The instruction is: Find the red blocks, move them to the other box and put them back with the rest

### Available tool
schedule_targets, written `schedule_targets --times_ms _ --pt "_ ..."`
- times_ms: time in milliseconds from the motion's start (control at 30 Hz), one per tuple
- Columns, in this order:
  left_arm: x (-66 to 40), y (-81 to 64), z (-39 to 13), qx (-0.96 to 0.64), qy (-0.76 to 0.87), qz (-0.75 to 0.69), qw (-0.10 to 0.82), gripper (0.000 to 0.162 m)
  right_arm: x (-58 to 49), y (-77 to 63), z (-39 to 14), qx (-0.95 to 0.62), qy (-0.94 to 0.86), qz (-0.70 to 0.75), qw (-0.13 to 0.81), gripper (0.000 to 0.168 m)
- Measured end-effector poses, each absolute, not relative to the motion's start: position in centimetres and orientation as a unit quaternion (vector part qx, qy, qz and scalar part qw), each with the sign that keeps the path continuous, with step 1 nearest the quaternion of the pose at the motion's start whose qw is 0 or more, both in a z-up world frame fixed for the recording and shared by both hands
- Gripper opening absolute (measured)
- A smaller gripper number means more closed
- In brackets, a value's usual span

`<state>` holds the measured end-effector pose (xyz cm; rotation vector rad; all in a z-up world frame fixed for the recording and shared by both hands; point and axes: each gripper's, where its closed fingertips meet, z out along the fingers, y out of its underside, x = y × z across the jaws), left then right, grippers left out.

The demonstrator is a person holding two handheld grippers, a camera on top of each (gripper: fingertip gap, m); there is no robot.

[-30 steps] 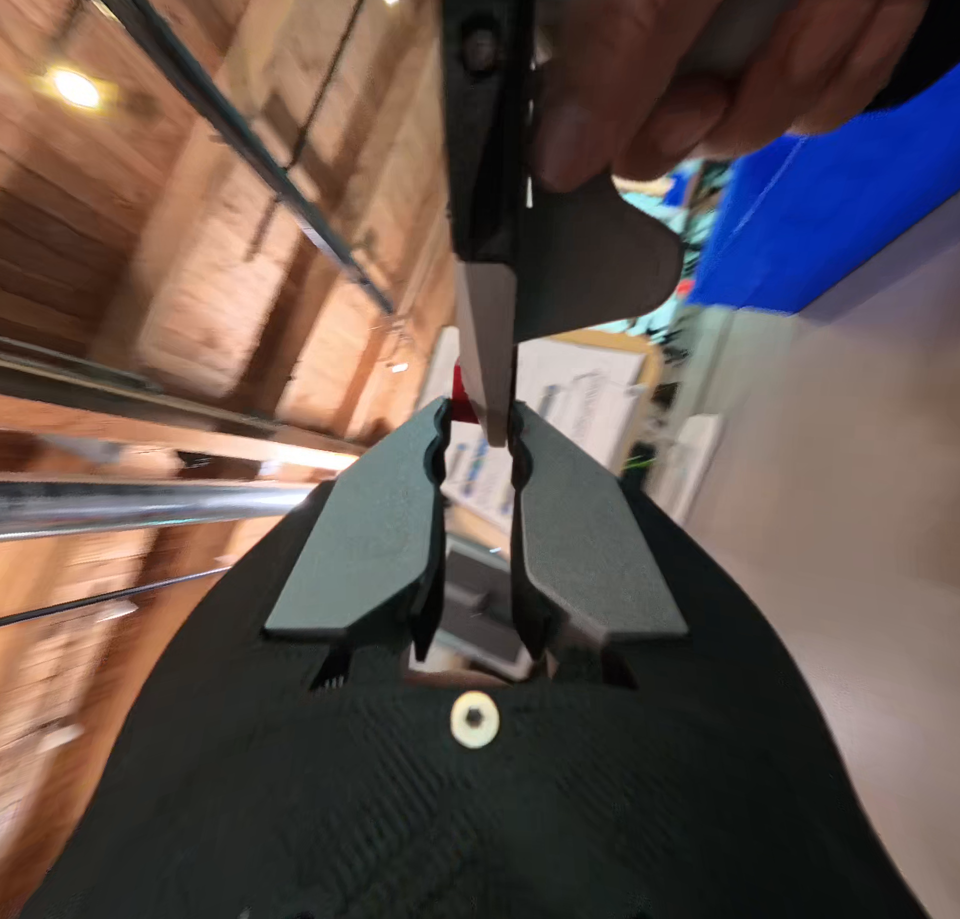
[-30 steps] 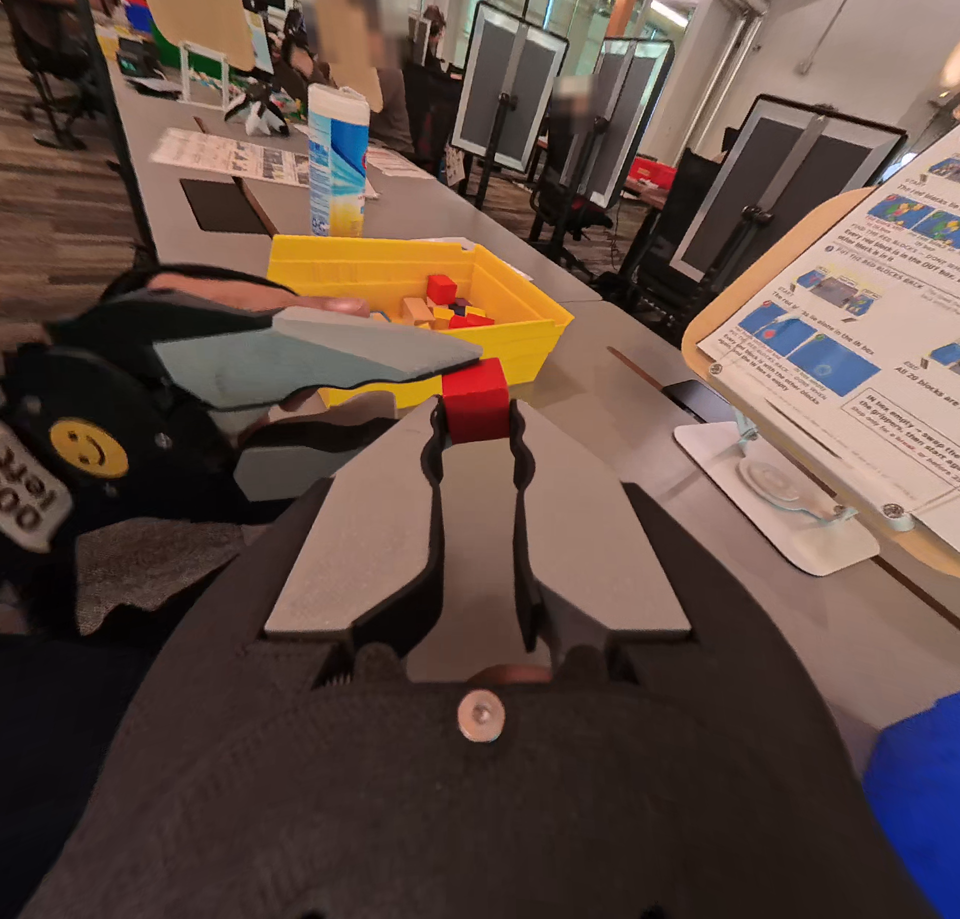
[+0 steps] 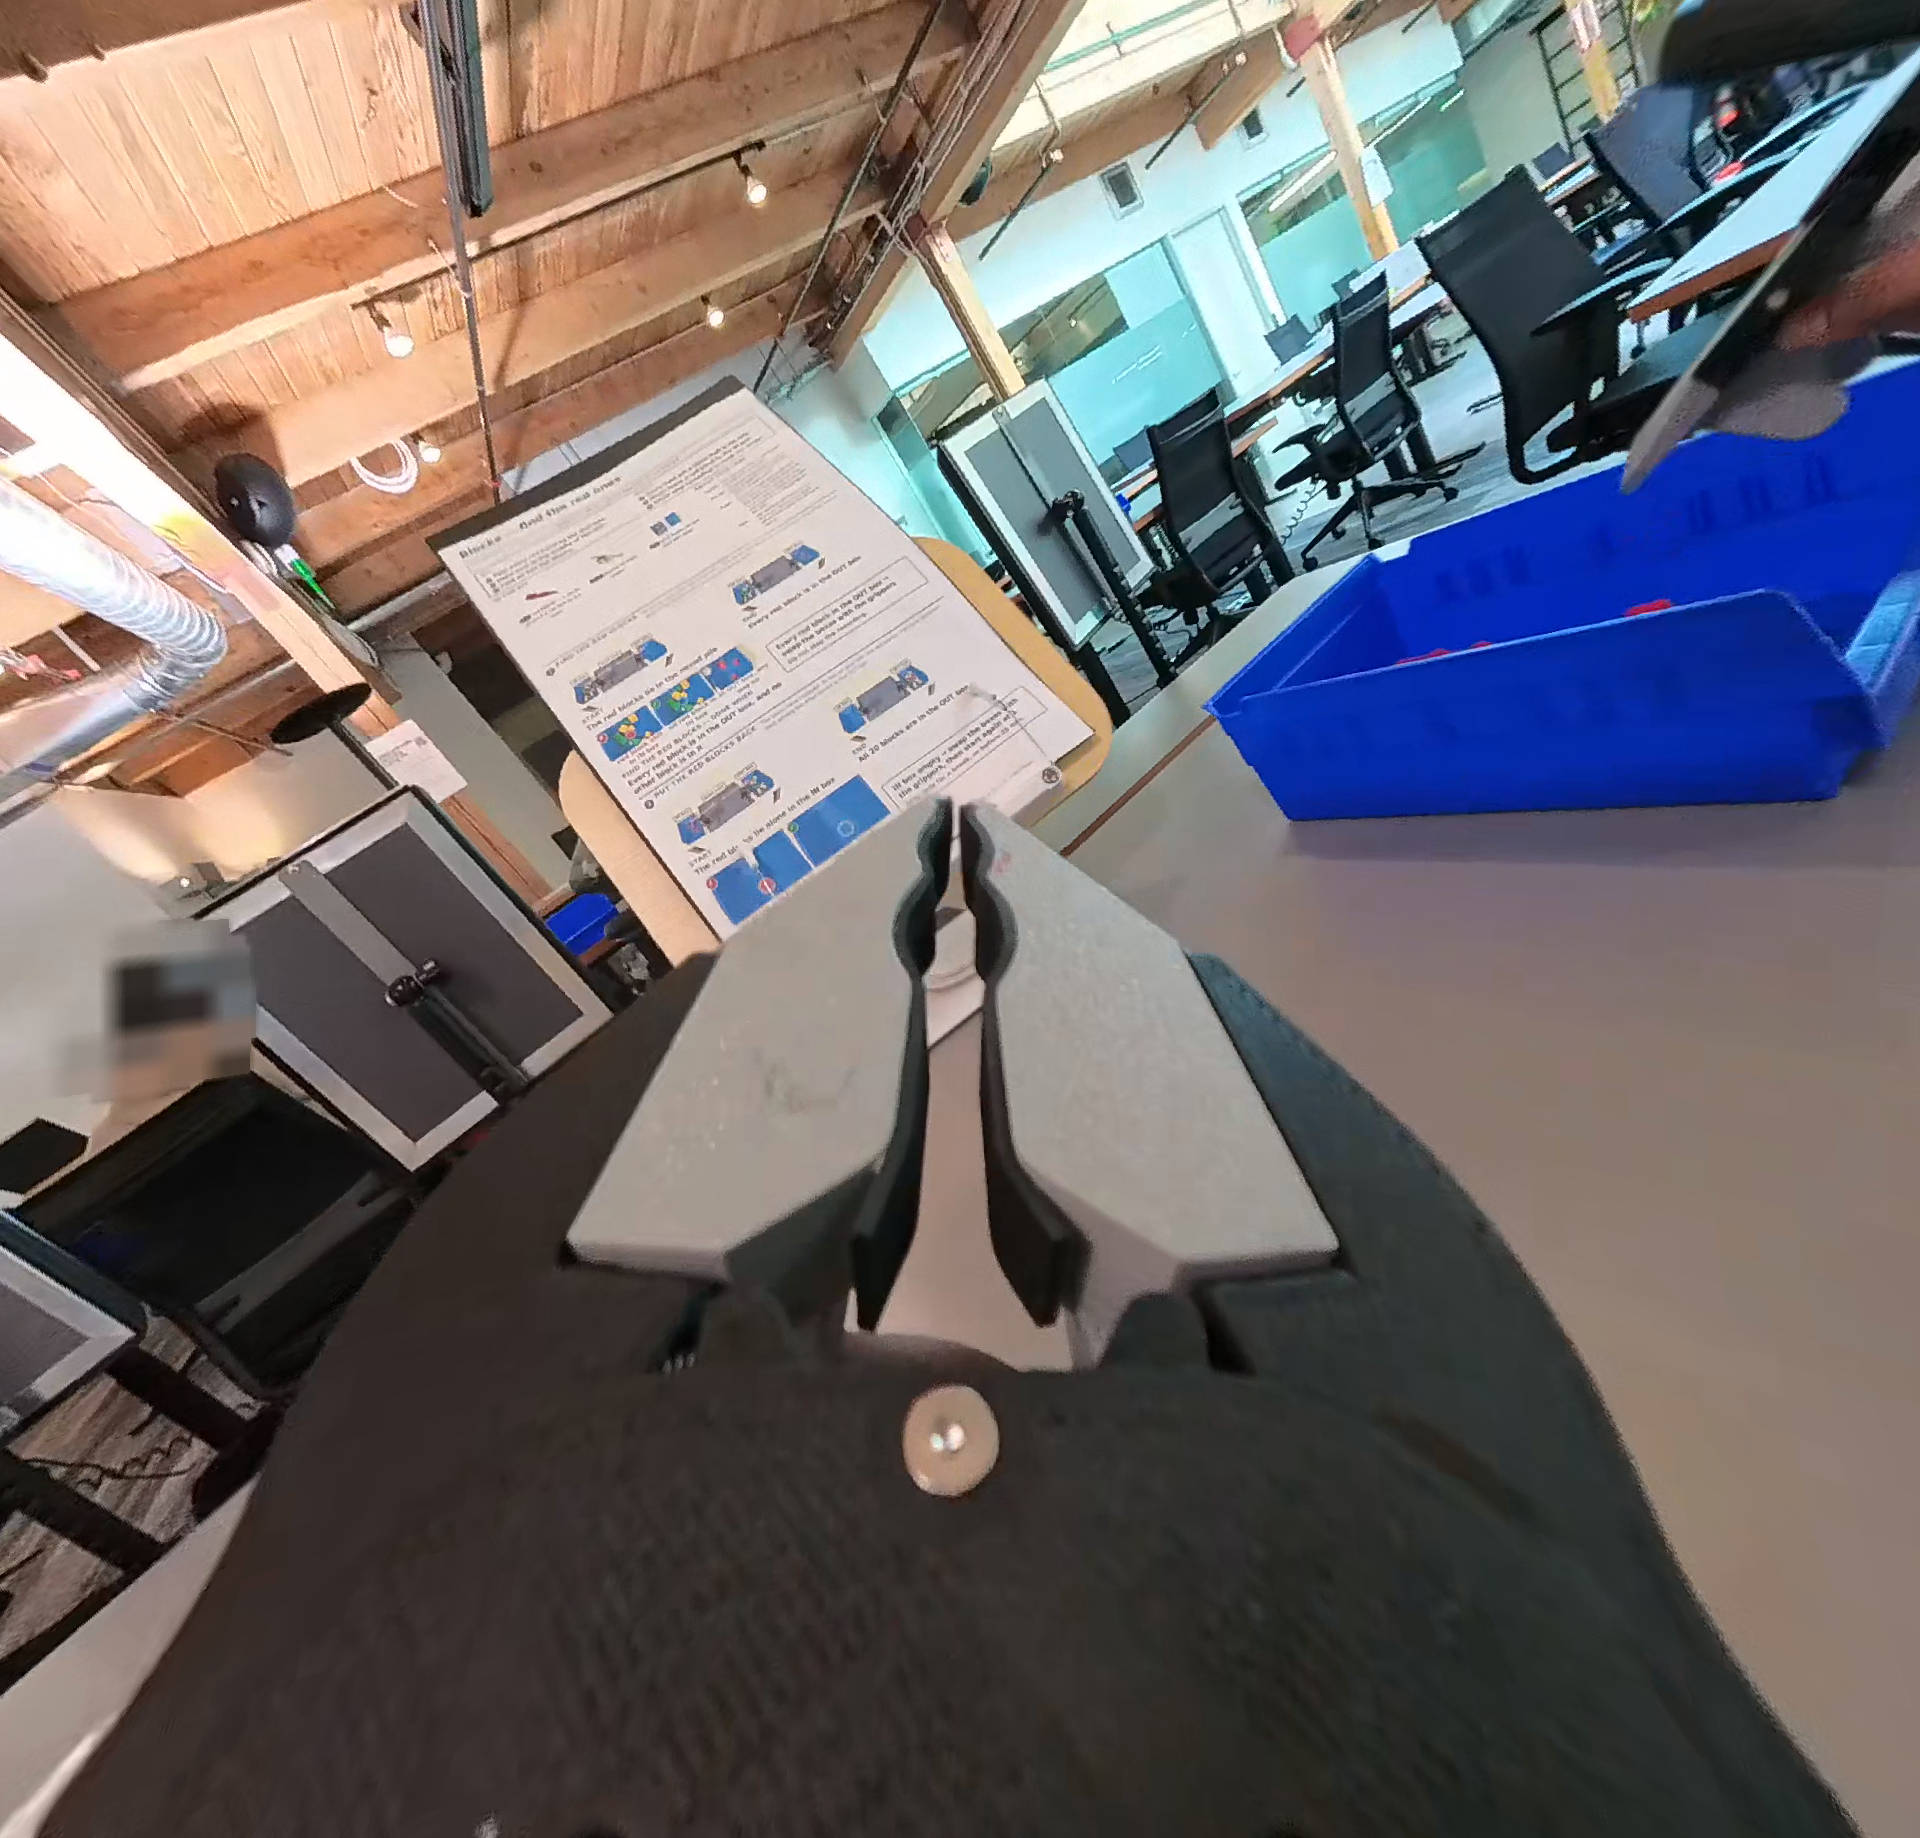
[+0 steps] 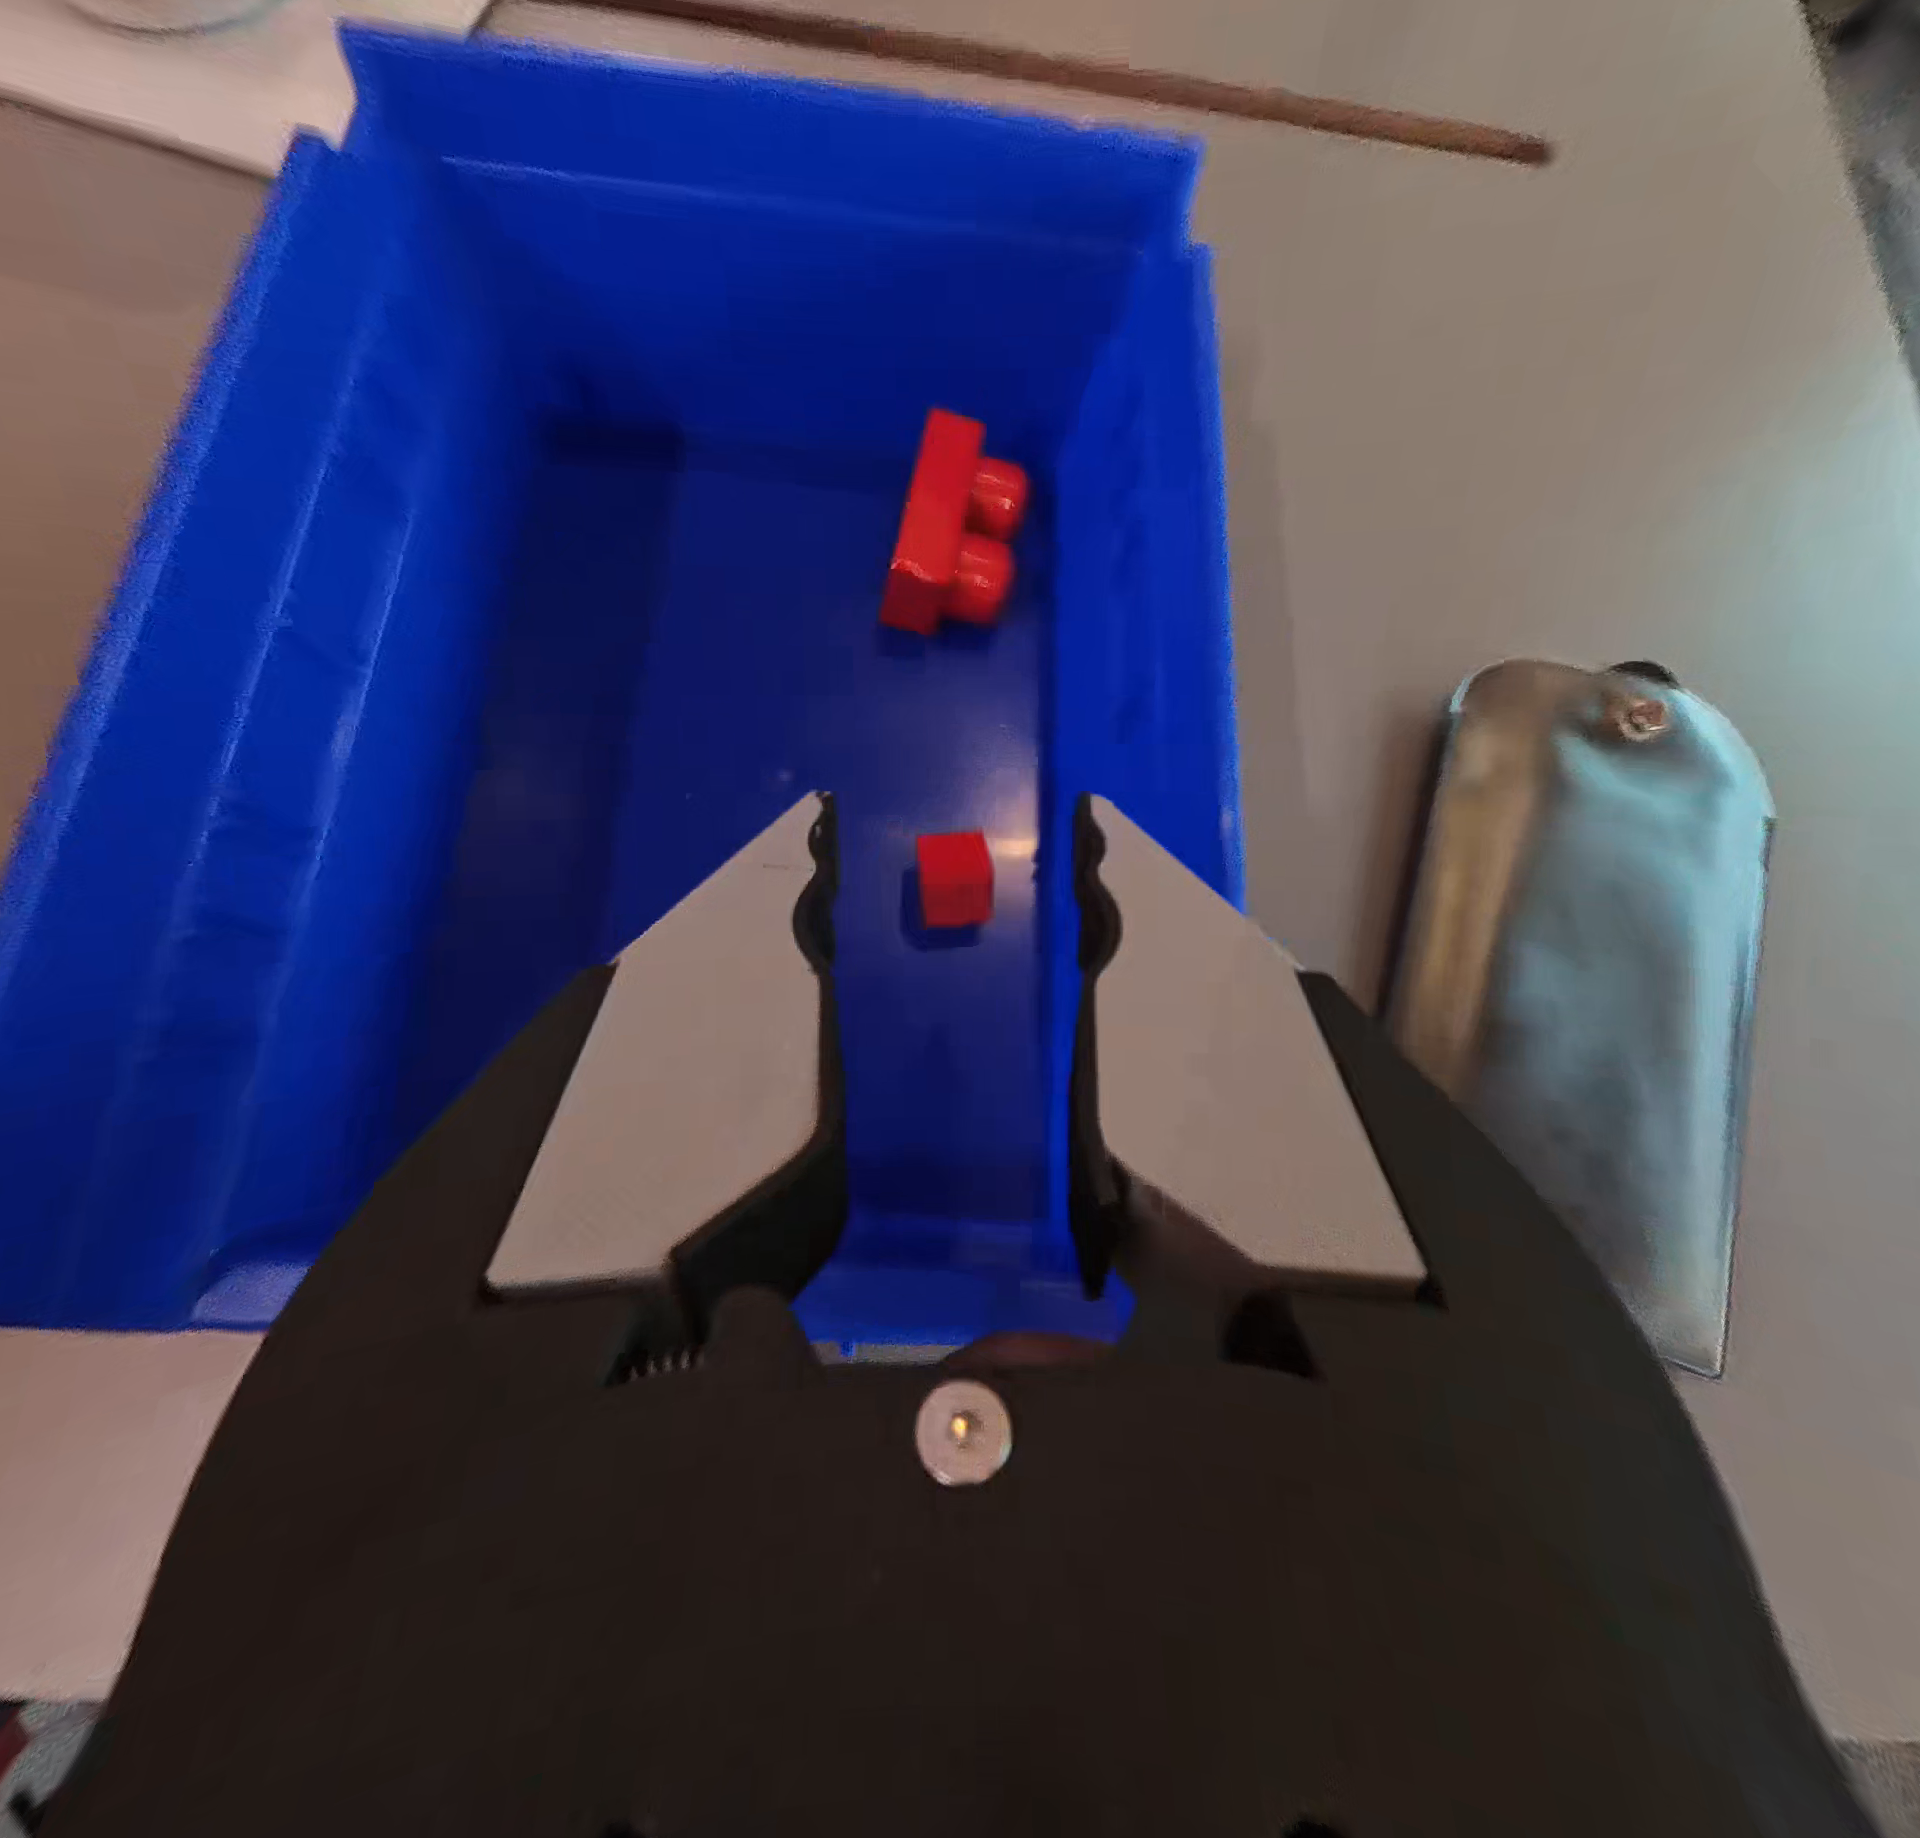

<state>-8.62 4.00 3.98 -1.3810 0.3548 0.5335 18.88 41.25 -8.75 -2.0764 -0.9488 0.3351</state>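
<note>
1. Left wrist view: left gripper (image 3: 957,824) has its jaws nearly together with nothing between them. It is tilted above the grey worktop (image 3: 1507,1009).
2. Same view: the blue bin (image 3: 1558,728) sits toward the worktop's far right. Only slivers of red show over its rim, too little to identify. The right gripper (image 3: 1704,417) hangs over the bin at the top right, and its jaw state can't be read from here.
3. Same view: a tilted instruction sheet (image 3: 748,666) on a wooden stand sits at the far edge of the worktop. The room behind is an office with black chairs (image 3: 1205,510), a wood-beam ceiling and spotlights.
4. Right wrist view: right gripper (image 4: 951,812) points down into the blue bin (image 4: 312,697), jaws apart and holding nothing.
5. Same view: a small red cube (image 4: 951,879) lies on the bin floor just beyond the fingertips, in line with the gap between them and near the right wall.
6. Same view: farther in along that wall is a cluster of red blocks (image 4: 951,531), touching one another.
7. Same view: a shiny metal plate (image 4: 1579,1009) lies on the worktop just right of the bin.
</note>
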Motion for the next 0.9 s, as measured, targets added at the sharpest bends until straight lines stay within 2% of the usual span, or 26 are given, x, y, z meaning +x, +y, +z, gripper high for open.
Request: schedule_targets --times_ms 133,333,367,533,700,900 --pt "-10.8 4.0 3.0 -0.661 0.122 0.225 0.706 0.001 18.7 39.9 -3.2 -0.774 -0.349 0.190 0.494 0.041" --pt "-18.5 1.4 0.1 -0.749 0.005 0.182 0.637 0.029 16.2 35.8 0.1 -0.716 -0.391 0.250 0.521 0.040" --pt "-20.0 0.7 -0.8 -0.765 -0.017 0.171 0.621 0.034 15.6 35.3 0.3 -0.709 -0.400 0.257 0.521 0.040" --pt "-26.2 -2.0 -5.9 -0.820 -0.100 0.140 0.546 0.038 13.1 33.6 0.2 -0.692 -0.432 0.265 0.514 0.039" --pt "-26.7 -3.0 -13.4 -0.907 -0.063 0.098 0.405 0.047 11.7 32.8 -0.4 -0.688 -0.450 0.256 0.508 0.040" --pt "-28.6 -3.2 -16.1 -0.932 -0.056 0.145 0.329 0.048 10.9 32.0 -0.6 -0.682 -0.465 0.251 0.505 0.040"
